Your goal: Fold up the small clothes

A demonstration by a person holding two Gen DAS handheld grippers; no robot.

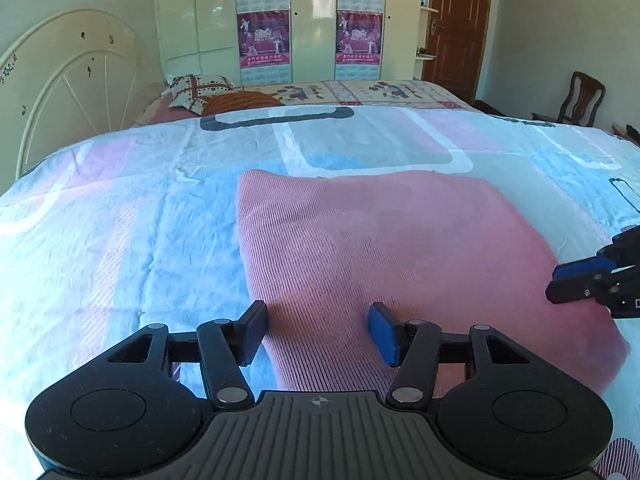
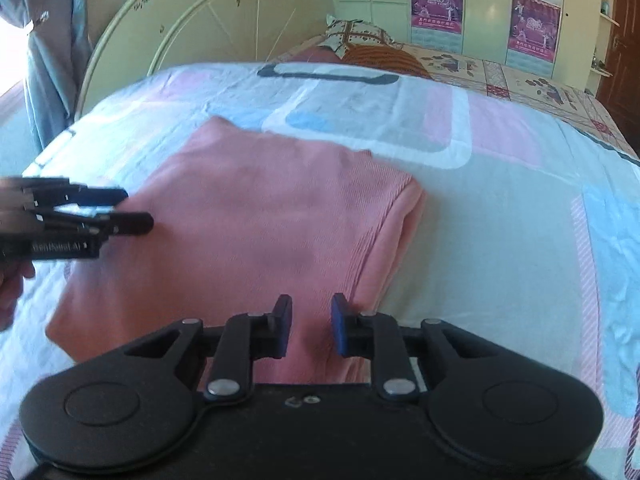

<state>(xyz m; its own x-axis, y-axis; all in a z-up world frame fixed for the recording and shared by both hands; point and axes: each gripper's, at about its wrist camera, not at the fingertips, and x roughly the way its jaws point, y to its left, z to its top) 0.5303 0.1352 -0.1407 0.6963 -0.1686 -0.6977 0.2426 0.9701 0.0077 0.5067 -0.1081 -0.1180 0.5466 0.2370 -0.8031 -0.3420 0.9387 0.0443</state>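
The pink garment (image 2: 248, 216) lay folded mid-bed on the patterned sheet (image 1: 100, 208), well clear of the edges. Left gripper (image 1: 318, 330) hung released above its near hem; right gripper (image 2: 311, 326) nearly closed, grasping nothing. Soft, light, limp knit: best pinched at the corners.

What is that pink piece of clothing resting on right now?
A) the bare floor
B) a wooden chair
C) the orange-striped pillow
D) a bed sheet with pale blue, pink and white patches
D: the pink garment lies folded on the patterned bed sheet, which shows around its far and side edges in both views; the orange-striped pillow sits well beyond it on the farther bed.
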